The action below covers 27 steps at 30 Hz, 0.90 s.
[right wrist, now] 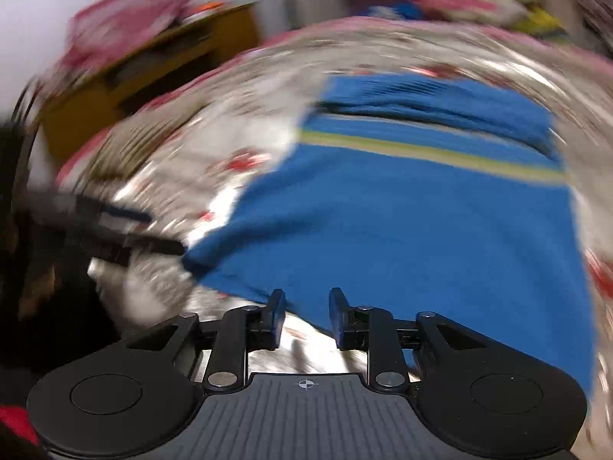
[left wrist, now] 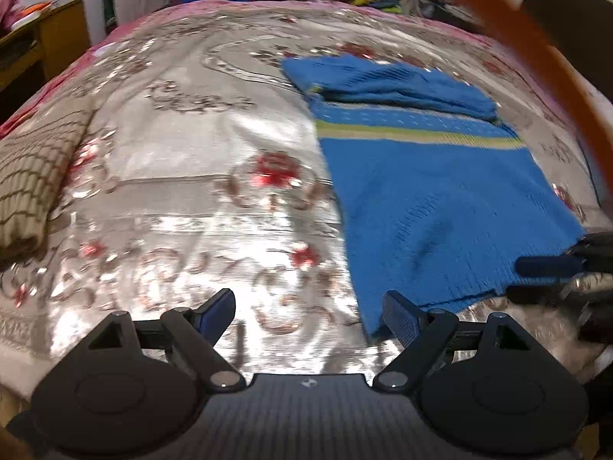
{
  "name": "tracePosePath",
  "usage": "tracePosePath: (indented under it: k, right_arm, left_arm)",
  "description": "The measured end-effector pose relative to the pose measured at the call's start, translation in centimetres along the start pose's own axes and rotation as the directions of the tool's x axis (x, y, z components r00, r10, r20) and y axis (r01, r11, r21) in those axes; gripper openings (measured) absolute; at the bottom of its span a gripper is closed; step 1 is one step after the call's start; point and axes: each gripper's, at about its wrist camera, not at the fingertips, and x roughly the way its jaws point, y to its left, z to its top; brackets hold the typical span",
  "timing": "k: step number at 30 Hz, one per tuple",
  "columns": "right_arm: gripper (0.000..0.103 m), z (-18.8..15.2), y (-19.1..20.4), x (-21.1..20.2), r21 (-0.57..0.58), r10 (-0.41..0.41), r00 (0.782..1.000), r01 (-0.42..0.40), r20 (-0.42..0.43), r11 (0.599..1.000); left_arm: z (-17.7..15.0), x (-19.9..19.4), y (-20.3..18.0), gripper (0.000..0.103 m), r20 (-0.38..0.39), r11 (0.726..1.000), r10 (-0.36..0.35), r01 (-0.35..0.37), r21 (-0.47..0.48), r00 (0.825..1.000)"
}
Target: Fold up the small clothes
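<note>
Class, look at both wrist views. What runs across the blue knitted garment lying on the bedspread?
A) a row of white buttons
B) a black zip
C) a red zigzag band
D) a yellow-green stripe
D: the blue knitted garment carries a yellow-green stripe across its width, seen in both views.

A floral bedspread (left wrist: 199,145), a wooden shelf (left wrist: 57,34) and a zigzag-patterned pillow (left wrist: 34,176).

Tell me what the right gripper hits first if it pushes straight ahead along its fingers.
Most likely the blue knit garment: its near edge lies just ahead of the open right gripper, nothing between them. The view is blurred, so depth is uncertain.
</note>
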Motion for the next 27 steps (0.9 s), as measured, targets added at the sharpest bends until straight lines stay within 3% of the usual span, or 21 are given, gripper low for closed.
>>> tracePosePath:
  k: [4,7,8,9,10,11,17,20,23,27]
  right_arm:
    - [0.029,0.3,3.7,2.7,-0.237,-0.038,0.999,0.034,-0.014,0.971]
    - [0.028,-0.1,4.0,4.6,-0.306,-0.077,0.995,0.055,-0.060,0.951]
    - [0.027,-0.3,3.8,4.5,-0.307,-0.074,0.996,0.053,-0.058,0.950]
    - [0.019,-0.2,3.6,4.4,-0.292,-0.073,0.995,0.052,-0.061,0.955]
    - [0.004,0.1,3.2,4.3,-0.265,-0.070,0.995,0.049,-0.069,0.963]
    - [0.002,0.4,2.7,3.9,-0.228,-0.061,0.995,0.043,-0.073,0.973]
    - [0.001,1.3,0.1,1.0,-0.076,-0.060,0.997,0.057,-0.044,0.995]
    - [0.002,0.7,0.4,0.5,-0.103,-0.013,0.997,0.005,-0.081,0.995]
    - [0.009,-0.5,1.1,1.6,-0.152,-0.036,0.992,0.018,-0.118,0.988]
    - [0.009,-0.6,-0.1,0.0,-0.066,-0.006,0.998,0.002,-0.064,0.998]
  left_arm:
    - [0.0,0.0,0.8,0.089,0.011,0.999,-0.019,0.020,-0.040,1.000]
    - [-0.2,0.2,0.5,0.089,0.012,0.999,-0.033,0.033,-0.034,0.999]
    - [-0.1,0.3,0.3,0.089,0.011,0.999,-0.035,0.036,-0.029,0.999]
    - [-0.1,0.4,0.2,0.089,0.010,0.999,-0.039,0.039,-0.023,0.999]
    - [-0.1,0.5,0.0,0.089,0.009,0.999,-0.044,0.044,-0.018,0.999]
    - [-0.1,0.5,-0.1,0.089,0.008,0.999,-0.050,0.050,-0.013,0.999]
    - [0.0,0.9,-0.7,0.089,0.001,0.997,-0.076,0.076,-0.010,0.997]
    - [0.3,2.0,-1.2,0.089,-0.017,0.994,-0.100,0.099,-0.034,0.995]
    - [0.6,3.2,-2.0,0.089,-0.038,0.991,-0.121,0.119,-0.060,0.992]
    - [0.7,3.9,-3.5,0.089,-0.042,0.994,-0.103,0.101,-0.032,0.994]
